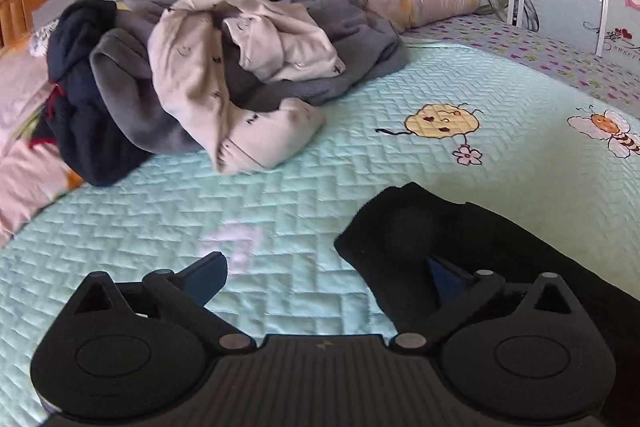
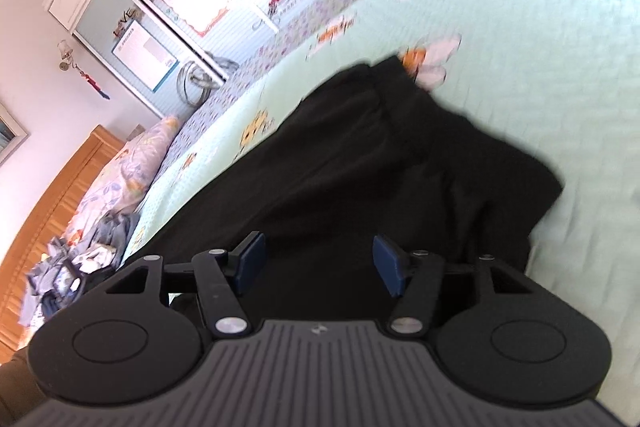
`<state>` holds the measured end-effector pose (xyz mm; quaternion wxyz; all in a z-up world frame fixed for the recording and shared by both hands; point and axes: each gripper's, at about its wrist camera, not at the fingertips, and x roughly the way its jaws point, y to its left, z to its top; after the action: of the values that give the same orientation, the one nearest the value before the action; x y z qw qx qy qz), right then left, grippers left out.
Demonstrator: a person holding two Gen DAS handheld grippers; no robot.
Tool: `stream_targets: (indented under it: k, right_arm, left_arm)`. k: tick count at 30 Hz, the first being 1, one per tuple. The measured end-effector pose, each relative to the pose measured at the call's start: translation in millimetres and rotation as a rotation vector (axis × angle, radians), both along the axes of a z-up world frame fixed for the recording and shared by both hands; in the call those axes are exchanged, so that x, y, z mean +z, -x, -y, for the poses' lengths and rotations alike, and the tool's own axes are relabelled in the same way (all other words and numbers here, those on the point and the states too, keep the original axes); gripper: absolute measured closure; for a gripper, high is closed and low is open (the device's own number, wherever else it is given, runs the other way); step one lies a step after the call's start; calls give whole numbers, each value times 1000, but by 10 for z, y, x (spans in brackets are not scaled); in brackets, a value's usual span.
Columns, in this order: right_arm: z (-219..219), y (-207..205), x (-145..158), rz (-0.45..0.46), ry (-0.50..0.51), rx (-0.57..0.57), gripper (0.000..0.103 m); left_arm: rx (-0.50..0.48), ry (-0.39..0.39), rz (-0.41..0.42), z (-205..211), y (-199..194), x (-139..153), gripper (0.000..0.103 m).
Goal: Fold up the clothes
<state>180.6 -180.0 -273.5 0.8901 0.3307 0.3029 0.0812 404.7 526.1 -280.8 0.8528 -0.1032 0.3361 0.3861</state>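
My left gripper (image 1: 326, 277) gapes wide, my right gripper (image 2: 318, 261) half-open, neither gripping the soft, limp black fleece garment (image 2: 360, 163) on the quilted mint bedspread (image 1: 280, 195), which probably wants pinching at its rounded near end.

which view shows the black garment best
The right wrist view: the black garment spreads across the green quilt with its far edge and folds visible, though slightly blurred. The left wrist view shows only one end, partly behind the left hand-held gripper.

The black garment (image 1: 500, 239) ran off the frame's right edge, covering one fingertip of the left gripper (image 1: 332, 281); the right wrist view was motion-blurred.
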Motion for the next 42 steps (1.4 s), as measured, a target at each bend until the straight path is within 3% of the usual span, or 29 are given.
stream_targets:
  k: [7,10,13,15,19,22,27,31,35,40,41,42]
  right_arm:
    - [299,-152,18,20,101,-76,34]
    - [397,-249,61,29,132,-72,34]
    - [480,-366,136,55,154,-60,33]
    - [563,-530,170,71,159,-53,25]
    - [727,-985,175,69,188,-23,23]
    - [764,-1405,178,69,249,76,23]
    - [544,-1910,198,109,469,209,23]
    - [280,-2196,171,145,621,346,24]
    - [187,-2488,73,111,625,446,25]
    - [184,-2765,-176,31,573,526,52]
    - [177,-2774,-189,36,561,529,64]
    - [168,-2771,-217,42,548,525,86]
  left_arm:
    - [62,115,-22,-107,255,184,1]
    - [98,-26,-84,-41,352,349,1]
    - [35,-39,-47,131,553,512,1]
    - [-6,-47,-22,246,688,621,1]
    - [-133,88,100,656,1064,671,1]
    - [-252,186,163,1027,1296,566,1]
    - [-399,277,191,1538,1561,324,1]
    - [-413,350,181,1723,1629,87,1]
    - [-378,457,181,1786,1642,-125,1]
    - [-384,509,162,1877,1602,-225,1]
    - [-389,507,152,1898,1590,-236,1]
    - [-391,498,141,1920,1573,-240,1]
